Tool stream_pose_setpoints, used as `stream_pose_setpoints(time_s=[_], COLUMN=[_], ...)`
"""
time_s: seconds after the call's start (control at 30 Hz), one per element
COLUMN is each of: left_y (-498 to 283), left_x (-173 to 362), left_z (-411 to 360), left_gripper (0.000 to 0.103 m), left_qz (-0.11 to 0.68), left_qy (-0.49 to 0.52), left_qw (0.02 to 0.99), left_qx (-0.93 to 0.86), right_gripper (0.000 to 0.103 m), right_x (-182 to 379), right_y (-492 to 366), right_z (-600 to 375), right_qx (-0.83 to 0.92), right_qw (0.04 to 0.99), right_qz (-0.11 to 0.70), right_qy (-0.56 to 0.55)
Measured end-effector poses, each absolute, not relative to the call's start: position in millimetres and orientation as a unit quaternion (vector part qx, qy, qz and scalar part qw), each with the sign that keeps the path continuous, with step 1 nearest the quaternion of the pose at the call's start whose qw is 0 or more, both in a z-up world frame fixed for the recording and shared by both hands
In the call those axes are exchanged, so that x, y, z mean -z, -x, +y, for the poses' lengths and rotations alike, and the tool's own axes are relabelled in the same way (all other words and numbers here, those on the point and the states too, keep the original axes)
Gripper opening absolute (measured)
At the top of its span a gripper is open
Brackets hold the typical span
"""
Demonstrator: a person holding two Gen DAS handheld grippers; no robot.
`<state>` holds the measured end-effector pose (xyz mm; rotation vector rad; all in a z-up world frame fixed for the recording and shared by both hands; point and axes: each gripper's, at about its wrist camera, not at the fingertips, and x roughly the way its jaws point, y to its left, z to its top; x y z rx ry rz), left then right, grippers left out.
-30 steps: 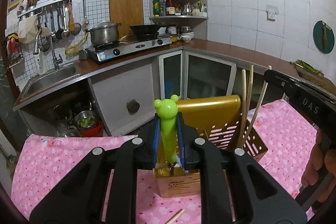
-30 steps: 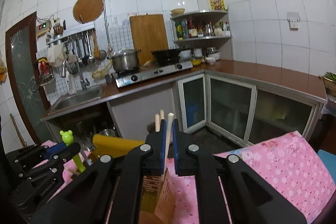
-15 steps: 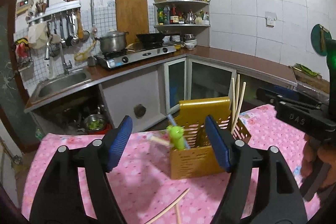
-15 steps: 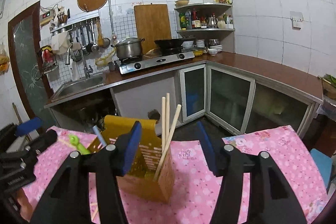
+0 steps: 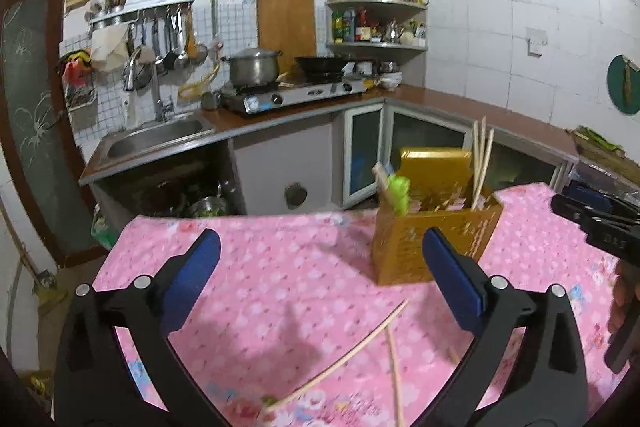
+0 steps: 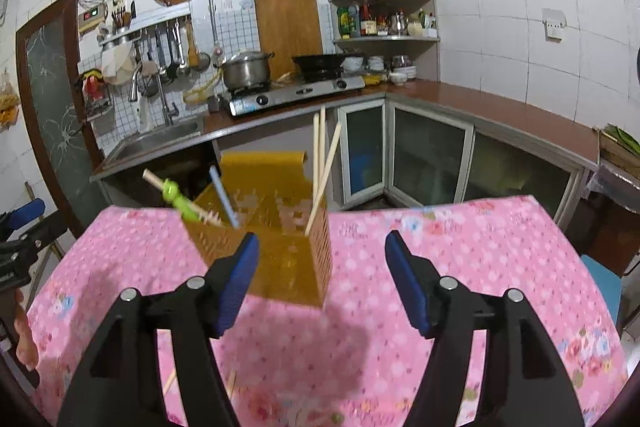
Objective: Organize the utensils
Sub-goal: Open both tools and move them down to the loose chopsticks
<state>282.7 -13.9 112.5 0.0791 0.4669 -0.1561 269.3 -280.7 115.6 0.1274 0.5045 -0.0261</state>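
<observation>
Left gripper [image 5: 320, 279] and right gripper [image 6: 320, 275] are released, jaws opening and empty — a second ago each clenched a utensil over the yellow holder [image 5: 432, 235] at frame centre. Loose chopsticks [image 5: 348, 351] remain lower centre; best approached low, jaws straddling one stick.

Both grippers, left [image 5: 320, 277] and right [image 6: 322, 277], release: jaws opening, empty, drawn back; green utensil [image 5: 398, 193] and chopsticks [image 6: 322, 163] now sit in the holder [image 6: 276, 251].

Holder's [image 6: 276, 251] contents blurred, perhaps chopsticks.
</observation>
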Motion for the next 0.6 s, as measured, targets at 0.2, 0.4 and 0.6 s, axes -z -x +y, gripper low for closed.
stream_pose_setpoints(time_s=[0.2,0.4,0.6], left_y=[-286,-296,-306], left_x=[-83,-52,-23], left_z=[5,17,29], left_gripper=[0.098,0.098,0.098], left_qz=[0.269,0.303,0.334], left_qy=[-0.027,-0.015,0.001], left_qw=[0.96,0.951,0.94], left_qx=[0.068,0.062,0.074], right_gripper=[0.065,0.065,0.065], right_x=[-92,-61,-29], right_y=[-257,-252,-253], right_z=[-274,-260,-242], right_qx=[0.022,0.022,0.023], right_qw=[0.96,0.95,0.938], right_qz=[0.273,0.302,0.337], right_qy=[-0.066,-0.072,-0.075])
